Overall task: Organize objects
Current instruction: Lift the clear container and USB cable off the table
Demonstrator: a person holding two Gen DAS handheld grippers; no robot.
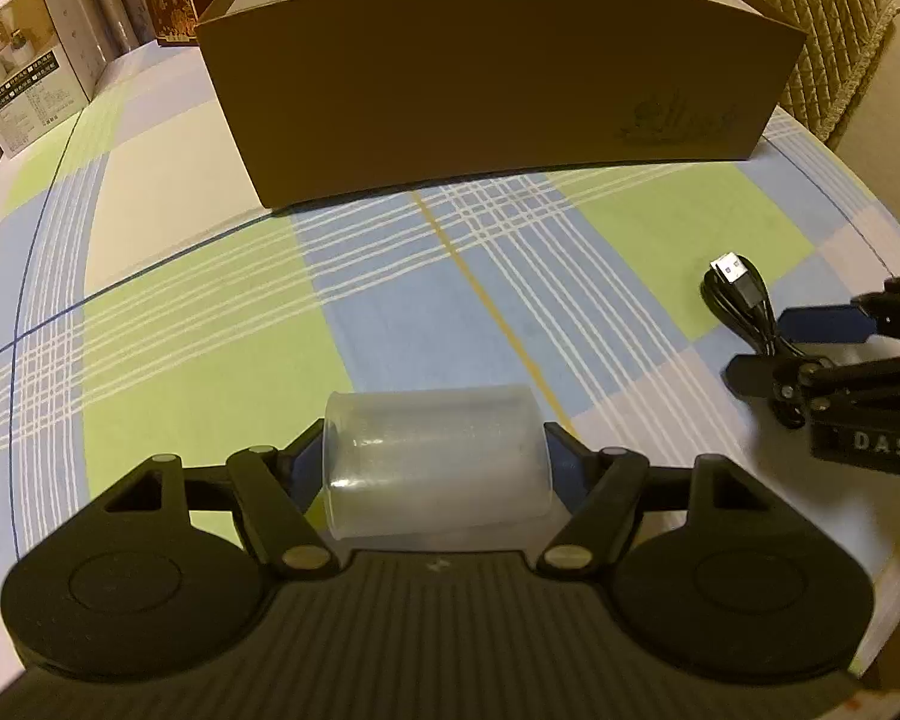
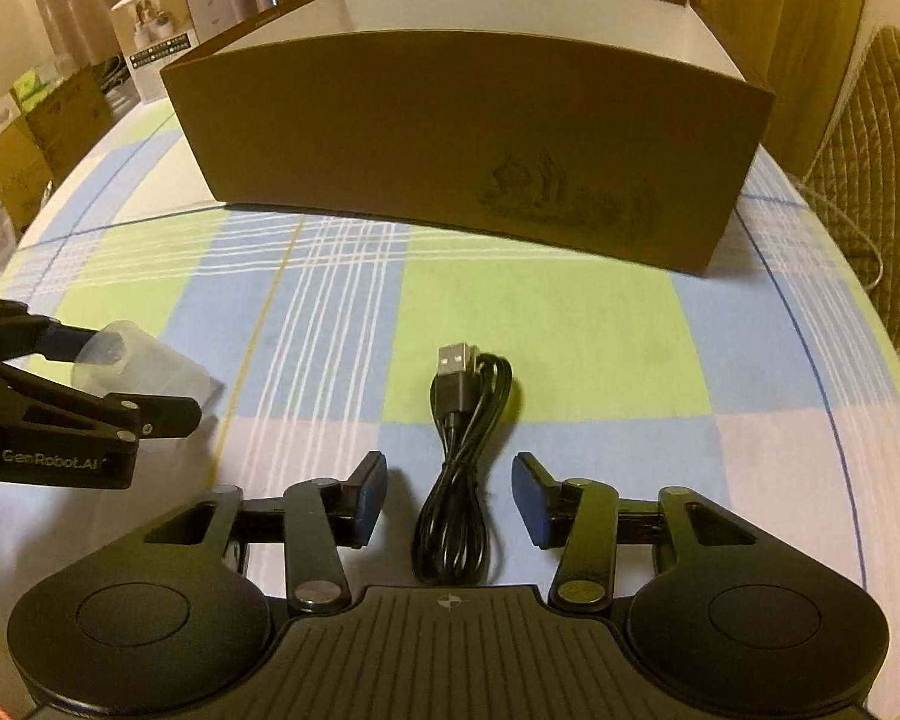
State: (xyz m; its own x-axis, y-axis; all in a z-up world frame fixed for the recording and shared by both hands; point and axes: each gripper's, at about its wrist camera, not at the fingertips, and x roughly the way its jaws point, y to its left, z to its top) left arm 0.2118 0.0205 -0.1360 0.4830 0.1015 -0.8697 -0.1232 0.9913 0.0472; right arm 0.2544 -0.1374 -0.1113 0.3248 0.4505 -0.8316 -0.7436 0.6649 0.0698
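Broadly spread across both views, a tabletop under a checked cloth of green, blue and pale squares; standing toward its far edge, a big brown cardboard box, open at the top, white inside, a faint printed drawing low on its near wall; seen again from the right wrist, same box, long side facing the near edge. Beyond the far left corner, smaller printed cartons stacked off the tabletop; by the far right corner, a quilted chair back.

Nearer the front edge, left claw clamped on a clear plastic cup, lying sideways between the pads, rim toward the left pad, base toward the right; pads pressed against both ends. Seen from the right wrist, same left claw at the left edge of the view, cup carried between its fingers, apparently just clear of the cloth, though contact hard to tell.

Right claw standing open, pads apart and touching nothing; between them, flat on the cloth, a coiled black USB cable, plug end pointing toward the box, loop end reaching back under the claw body. Seen from the left wrist, right claw at the right edge, cable lying between its fingers, near the front right part of the tabletop; well apart from the cup.
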